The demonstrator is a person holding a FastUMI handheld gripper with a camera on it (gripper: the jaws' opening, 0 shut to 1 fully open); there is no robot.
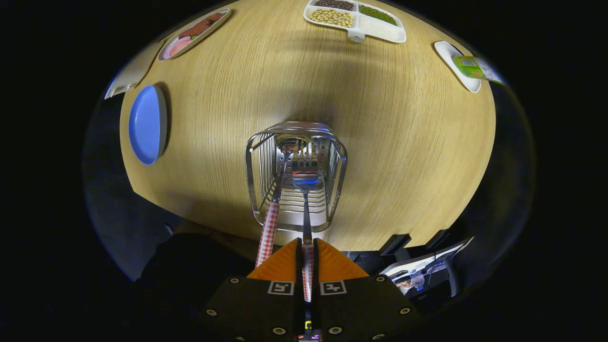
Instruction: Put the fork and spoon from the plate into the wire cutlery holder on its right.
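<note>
Hand-held gripper (308, 247) is clamped on the fork (305, 190) handle, tines down inside the wire cutlery holder (295, 175). Spoon (275, 199) is already in there w/ its checked handle leaning out left; blue plate (145, 124) sits far left on the desk (403, 142).

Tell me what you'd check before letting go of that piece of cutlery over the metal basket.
1. Grip: gripper closed on the checked handle of the fork, both fingers pressing. Ok.
2. Aim: the fork's head sits inside the rim of the wire cutlery holder. Ok.
3. Depth: whether the fork's tip touches the holder's bottom. Cannot tell.
4. Other piece: the spoon is already in the holder, leaning left of the fork. Ok.
5. Collision: whether fork and spoon touch inside. Cannot tell.
6. Plate: the blue plate left of the holder holds no cutlery. Ok.
</note>
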